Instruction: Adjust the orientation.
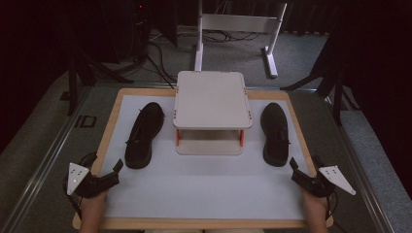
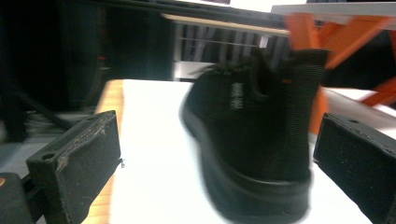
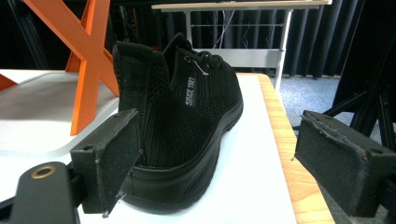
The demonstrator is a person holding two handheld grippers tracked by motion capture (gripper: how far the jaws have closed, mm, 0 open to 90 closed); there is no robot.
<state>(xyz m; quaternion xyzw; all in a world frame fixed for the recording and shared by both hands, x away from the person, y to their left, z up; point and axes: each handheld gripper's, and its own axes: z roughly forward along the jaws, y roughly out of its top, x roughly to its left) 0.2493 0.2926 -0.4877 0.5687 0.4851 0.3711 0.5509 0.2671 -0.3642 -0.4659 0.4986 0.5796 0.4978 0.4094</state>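
1. Two black mesh sneakers lie on the white mat of the desk (image 1: 204,194), one at each side of a small white rack with orange legs (image 1: 212,99) that stands in the middle.
2. The left sneaker (image 1: 144,134) lies a little slanted, with its heel toward the person; the right sneaker (image 1: 274,133) lies almost straight, heel also toward the person.
3. The left claw (image 1: 114,171) is held low, just behind the heel of the left sneaker. In the left gripper view its two black pads are spread wide, with the heel (image 2: 280,140) ahead between them, but they do not touch it.
4. The right claw (image 1: 295,168) is just behind the heel of the right sneaker. In the right gripper view the jaws are also spread; the near pad (image 3: 109,158) stands in front of the heel, and I cannot tell whether it touches it.
5. I judge that the step in hand is the approach: both claws come to the heels and nothing is gripped yet.
6. The next move probably asks each claw to go forward around the heel collar and then to close firmly, since the mesh is soft and may fold.
7. The left gripper view is blurred, so this hand seems to be in motion.
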